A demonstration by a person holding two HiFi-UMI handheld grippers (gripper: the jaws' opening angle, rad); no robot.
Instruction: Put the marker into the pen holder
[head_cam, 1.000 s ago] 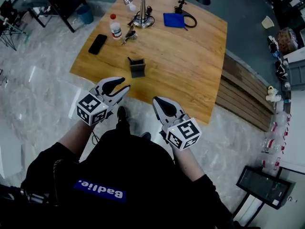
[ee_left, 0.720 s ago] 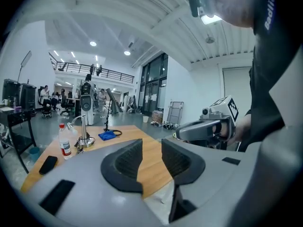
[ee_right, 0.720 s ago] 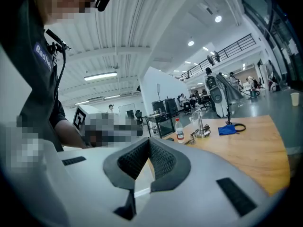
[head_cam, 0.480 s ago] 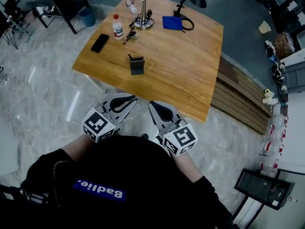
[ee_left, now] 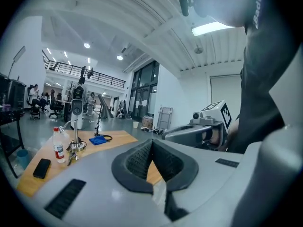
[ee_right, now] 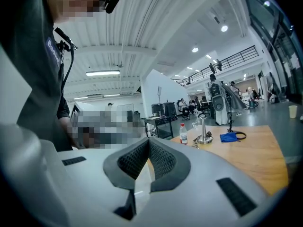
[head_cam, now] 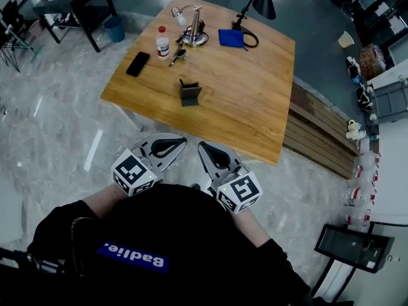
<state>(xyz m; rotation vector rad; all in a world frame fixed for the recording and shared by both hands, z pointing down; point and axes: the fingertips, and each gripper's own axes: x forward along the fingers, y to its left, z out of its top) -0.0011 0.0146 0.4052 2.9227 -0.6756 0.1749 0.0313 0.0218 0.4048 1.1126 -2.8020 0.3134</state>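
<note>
A dark grey pen holder (head_cam: pixel 189 94) stands on the wooden table (head_cam: pixel 248 101), with a black marker (head_cam: pixel 182 82) sticking up out of it. Both grippers hang close to the person's body, off the table's near edge and well short of the holder. My left gripper (head_cam: pixel 181 143) is shut with nothing between its ridged pads (ee_left: pixel 142 157). My right gripper (head_cam: pixel 203 148) is likewise shut and empty, its pads (ee_right: pixel 161 160) meeting at the tip. Neither gripper view shows the holder.
At the table's far end are a black phone (head_cam: pixel 138 64), a small bottle (head_cam: pixel 162 43), keys (head_cam: pixel 178 55), a metal desk lamp (head_cam: pixel 193 32), a blue cloth (head_cam: pixel 231 38) and a black lamp (head_cam: pixel 262 2). A slatted wooden bench (head_cam: pixel 319 132) runs along the table's right side.
The left gripper's jaws have gone from open to shut, empty. Both grippers have drawn back from the table edge toward the body. The marker stays in the holder.
</note>
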